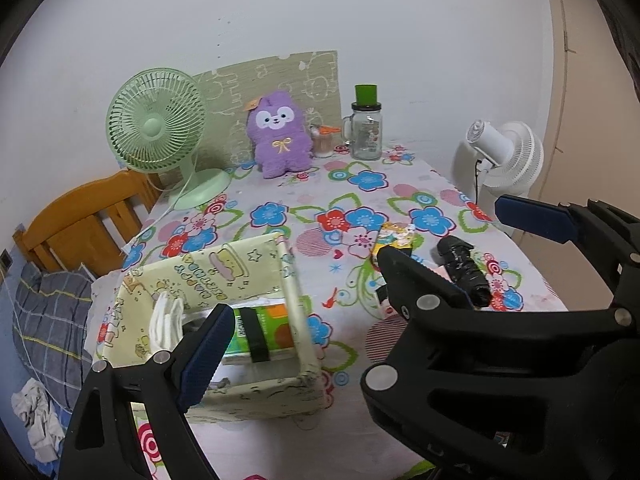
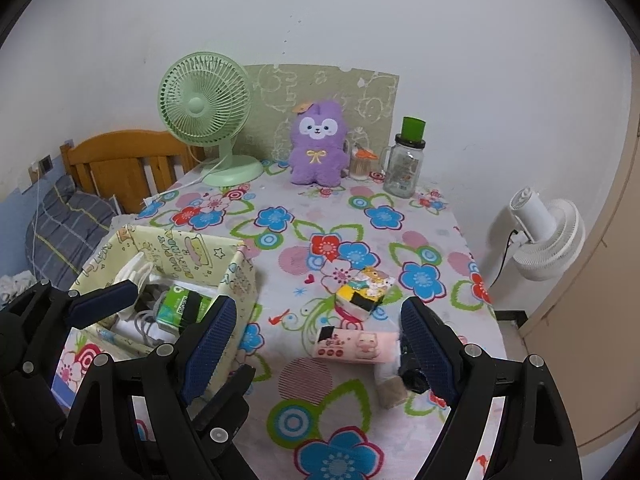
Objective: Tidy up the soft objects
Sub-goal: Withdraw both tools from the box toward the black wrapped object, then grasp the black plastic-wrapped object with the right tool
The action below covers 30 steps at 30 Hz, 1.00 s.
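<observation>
Both grippers, left (image 2: 102, 306) and right (image 2: 320, 340), gape wide, empty. Pink tissue pack (image 2: 354, 346) lies below (squashy). An off-centre pinch could slide it away from the fabric bin (image 2: 240, 276).

Green packet (image 1: 260, 330) in fabric box (image 1: 298, 312); left claw (image 1: 300, 312) open

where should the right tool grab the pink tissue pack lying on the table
Across the short width of the pink tissue pack, near its middle. It lies flat with its long axis running left to right in the right wrist view, so come down from above with the right tool, one finger on the far long edge, one on the near. Its right end abuts a black object, so avoid that end.
</observation>
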Each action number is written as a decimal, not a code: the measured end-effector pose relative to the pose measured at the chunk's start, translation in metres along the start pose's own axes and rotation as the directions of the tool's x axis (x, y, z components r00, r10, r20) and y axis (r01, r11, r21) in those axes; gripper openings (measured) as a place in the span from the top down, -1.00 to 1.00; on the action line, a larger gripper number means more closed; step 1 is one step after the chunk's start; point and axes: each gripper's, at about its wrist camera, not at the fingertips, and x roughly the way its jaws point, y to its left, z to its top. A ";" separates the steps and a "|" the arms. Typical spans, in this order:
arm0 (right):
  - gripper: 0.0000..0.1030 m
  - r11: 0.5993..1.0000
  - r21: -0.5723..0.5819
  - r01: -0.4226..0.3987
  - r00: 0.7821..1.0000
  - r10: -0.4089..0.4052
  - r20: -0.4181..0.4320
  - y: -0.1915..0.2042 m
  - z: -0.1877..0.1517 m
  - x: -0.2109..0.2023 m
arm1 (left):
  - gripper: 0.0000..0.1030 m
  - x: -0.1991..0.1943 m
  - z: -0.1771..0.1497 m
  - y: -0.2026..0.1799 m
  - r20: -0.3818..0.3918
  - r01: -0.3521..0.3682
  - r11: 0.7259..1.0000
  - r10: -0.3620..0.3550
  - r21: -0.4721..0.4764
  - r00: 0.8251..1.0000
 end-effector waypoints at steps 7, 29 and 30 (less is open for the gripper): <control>-0.68 1.000 0.007 0.009 1.000 -0.009 0.000 -0.015 -0.005 -0.004 | -0.79 0.000 0.002 -0.015 0.001 0.016 1.000 -0.016 0.009 1.000; -0.68 0.999 0.024 0.025 1.000 -0.025 -0.014 -0.055 -0.021 0.009 | -0.80 0.022 0.002 -0.054 -0.002 0.058 0.998 -0.058 0.015 0.998; -0.68 0.999 0.026 0.026 1.000 -0.025 -0.017 -0.057 -0.022 0.011 | -0.80 0.024 0.002 -0.056 -0.004 0.061 0.998 -0.061 0.015 0.998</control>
